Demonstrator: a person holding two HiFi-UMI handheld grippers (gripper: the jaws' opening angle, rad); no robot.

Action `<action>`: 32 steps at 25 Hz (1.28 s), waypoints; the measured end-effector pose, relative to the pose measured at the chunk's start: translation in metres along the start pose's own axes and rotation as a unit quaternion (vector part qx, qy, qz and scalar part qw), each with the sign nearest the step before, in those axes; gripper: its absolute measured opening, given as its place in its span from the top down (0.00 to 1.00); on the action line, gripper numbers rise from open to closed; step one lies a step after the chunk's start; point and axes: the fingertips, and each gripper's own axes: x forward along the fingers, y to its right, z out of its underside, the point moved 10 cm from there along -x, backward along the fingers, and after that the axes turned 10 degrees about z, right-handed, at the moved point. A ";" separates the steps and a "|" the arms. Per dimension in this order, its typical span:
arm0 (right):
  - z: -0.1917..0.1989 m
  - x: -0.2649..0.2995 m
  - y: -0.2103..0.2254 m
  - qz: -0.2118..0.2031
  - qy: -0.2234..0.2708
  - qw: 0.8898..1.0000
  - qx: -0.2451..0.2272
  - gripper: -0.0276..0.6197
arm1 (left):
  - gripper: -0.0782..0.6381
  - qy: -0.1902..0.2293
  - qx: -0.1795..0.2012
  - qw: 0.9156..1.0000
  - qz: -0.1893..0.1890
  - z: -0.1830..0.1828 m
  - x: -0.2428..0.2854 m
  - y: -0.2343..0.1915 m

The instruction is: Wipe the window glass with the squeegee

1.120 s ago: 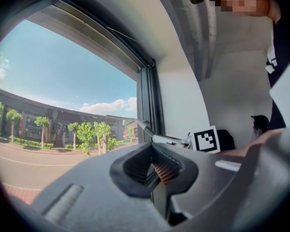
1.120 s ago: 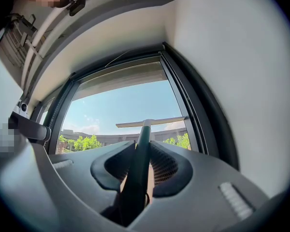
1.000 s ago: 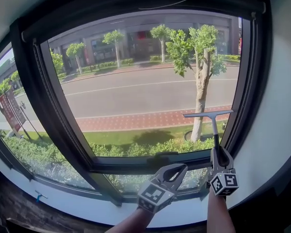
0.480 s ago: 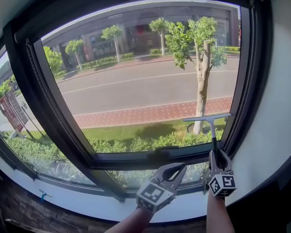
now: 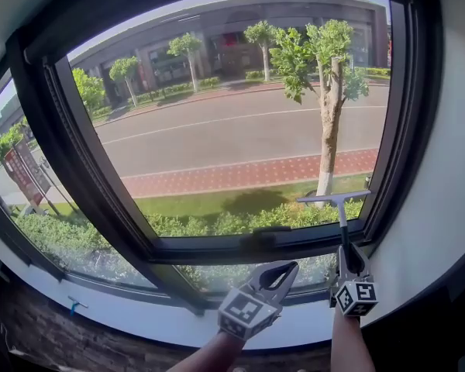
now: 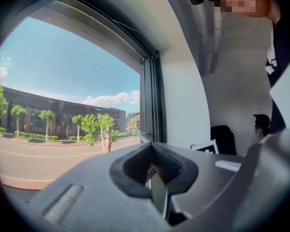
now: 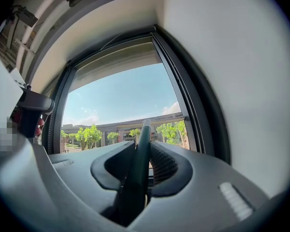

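The squeegee [image 5: 342,222] stands above the right gripper [image 5: 348,259], before the window glass [image 5: 232,146].

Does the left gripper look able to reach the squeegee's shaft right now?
Probably yes: the left gripper is shut and empty, beside the right gripper, and the squeegee's shaft above it shows bare.

The squeegee [image 5: 337,201] blade sits low in the right corner of the window glass [image 5: 240,130]. The right frame post [image 5: 394,130] is just beside its end and the bottom rail [image 5: 217,248] just below, so it is tight that way. Up and to the left the pane is bare as far as the slanted mullion [image 5: 85,153]. The right claw [image 5: 347,256], clamped on the handle, stands near the white wall [image 5: 449,177]. The left claw [image 5: 285,270], jaws together, hovers beside it above the sill [image 5: 139,310].
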 end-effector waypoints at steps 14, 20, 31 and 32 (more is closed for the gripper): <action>0.025 -0.005 0.008 -0.002 -0.029 1.000 0.001 0.81 | 0.89 -0.008 -0.008 1.000 -0.021 0.012 -0.005 0.003; 0.039 -0.005 0.008 -0.003 -0.042 0.999 0.001 0.81 | 0.89 -0.012 -0.016 0.999 -0.027 0.019 -0.008 -0.001; 0.060 -0.009 0.013 -0.004 -0.066 0.998 0.004 0.81 | 0.89 -0.021 -0.022 0.999 -0.029 0.028 -0.005 -0.002; 0.063 -0.010 0.014 -0.002 -0.072 0.997 0.006 0.81 | 0.89 -0.022 -0.022 0.999 -0.029 0.028 -0.005 -0.002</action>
